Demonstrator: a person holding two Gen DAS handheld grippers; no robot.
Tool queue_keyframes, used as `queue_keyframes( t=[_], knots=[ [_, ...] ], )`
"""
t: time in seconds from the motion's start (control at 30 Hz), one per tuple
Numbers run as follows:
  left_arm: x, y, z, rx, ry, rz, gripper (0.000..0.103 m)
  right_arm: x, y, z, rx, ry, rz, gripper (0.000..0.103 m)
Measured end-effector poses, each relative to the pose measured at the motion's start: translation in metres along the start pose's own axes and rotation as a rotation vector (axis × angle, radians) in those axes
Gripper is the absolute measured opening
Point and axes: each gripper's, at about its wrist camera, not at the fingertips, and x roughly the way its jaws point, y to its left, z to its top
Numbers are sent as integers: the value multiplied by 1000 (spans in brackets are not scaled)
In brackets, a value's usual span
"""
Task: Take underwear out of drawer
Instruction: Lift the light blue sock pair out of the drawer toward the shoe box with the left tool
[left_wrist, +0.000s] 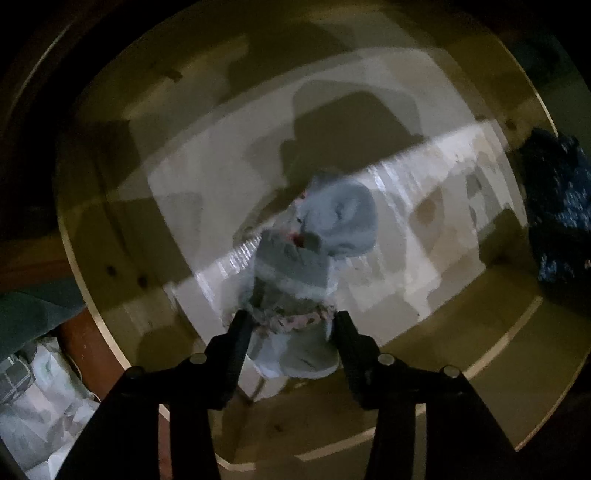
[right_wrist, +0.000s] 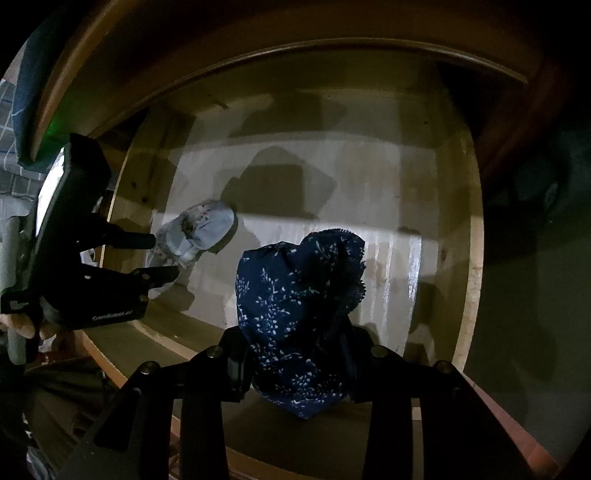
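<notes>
The left hand-held gripper (left_wrist: 290, 325) stands spread around pale blue underwear (left_wrist: 314, 236), pads apparently clear of it, over the drawer (right_wrist: 469, 258) near its left wall. The right hand-held gripper (right_wrist: 295, 354) pinches navy floral underwear (right_wrist: 295, 295) above the drawer's front edge.

Left gripper (left_wrist: 290, 325) points down, fingers parted; right gripper (right_wrist: 295, 354) tilted down, fingers clamped.

At lower left in the left wrist view we see pale crumpled fabric (left_wrist: 40, 406) beside a reddish-brown wooden panel (left_wrist: 86, 350). In the right wrist view we note dark teal cloth (right_wrist: 27, 85) and a grey tiled surface (right_wrist: 11, 162) at the left edge.
</notes>
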Motion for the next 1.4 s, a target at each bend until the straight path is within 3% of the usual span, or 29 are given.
queue_keyframes(
  t=[0.47,0.53,0.67,0.83,0.93,1.07,1.4],
  knots=[
    [19,-19,26,-48,48,11,51,6,2,0,-8,22,-18,36],
    [22,-19,28,-50,53,20,47,7,2,1,-8,23,-19,36],
    [26,-23,40,-72,81,11,29,9,4,1,-12,30,-30,36],
    [7,-11,31,-127,53,-40,23,14,6,2,-13,40,-44,36],
    [-2,-14,29,-133,32,-30,23,16,7,1,-14,46,-51,36],
    [-23,-13,23,-171,-9,-98,23,19,8,3,-11,52,-60,36],
    [-57,-18,-12,-161,-76,-88,23,22,8,4,-6,48,-71,36]
  ],
)
